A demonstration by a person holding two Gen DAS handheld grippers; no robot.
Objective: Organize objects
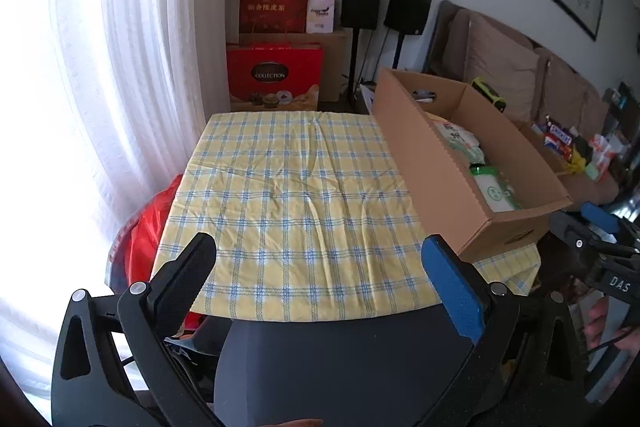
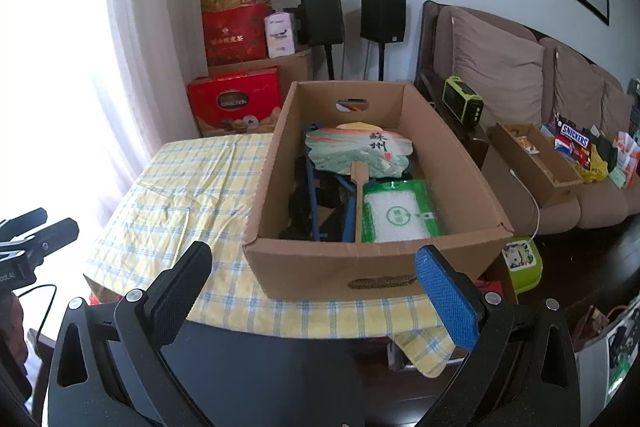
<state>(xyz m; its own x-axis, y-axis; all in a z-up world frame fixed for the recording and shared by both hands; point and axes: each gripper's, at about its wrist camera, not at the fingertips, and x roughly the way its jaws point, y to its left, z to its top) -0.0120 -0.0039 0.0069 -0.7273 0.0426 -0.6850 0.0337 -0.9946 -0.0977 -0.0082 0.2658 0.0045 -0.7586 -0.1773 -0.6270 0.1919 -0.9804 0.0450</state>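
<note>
Brown corrugated cardboard box point(image 2: 372, 263) sits on our counter point(image 2: 192, 187) just ahead of the right tongs point(image 2: 316, 287), both tongs gaping empty; its flat paddle fan point(image 2: 360, 151) looks light, best pinched by its wooden handle.

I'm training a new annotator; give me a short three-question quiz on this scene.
1. True or false: the right gripper holds the fan.
2. Where does the green packet lie? A) on the cloth B) in the box C) on the sofa
3. What state is the left gripper in?

Key: 1 false; 2 B; 3 open, holding nothing.
</note>
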